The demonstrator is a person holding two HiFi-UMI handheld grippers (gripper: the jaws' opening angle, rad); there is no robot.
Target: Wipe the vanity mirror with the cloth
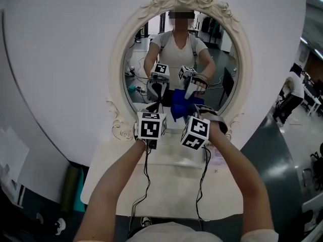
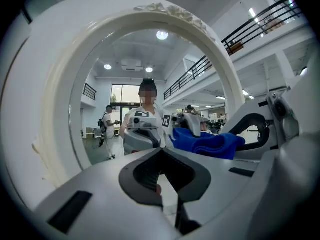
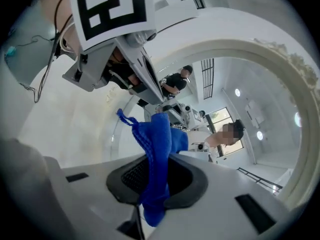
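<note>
My right tool (image 3: 157, 170) clenched on blue cloth (image 3: 159, 134), held at lower glass of vanity mirror (image 1: 222, 74). My left tool (image 2: 161, 151) closed, empty, just beside.
Risks:
- wiping drag pulls cloth from narrow pinch
- hard push tips mirror on table (image 1: 171, 190)

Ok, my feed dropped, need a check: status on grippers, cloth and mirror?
Right gripper shut on blue cloth, up at vanity mirror lower glass, contact unclear. Left gripper shut, empty, alongside. Nothing in the way.
</note>
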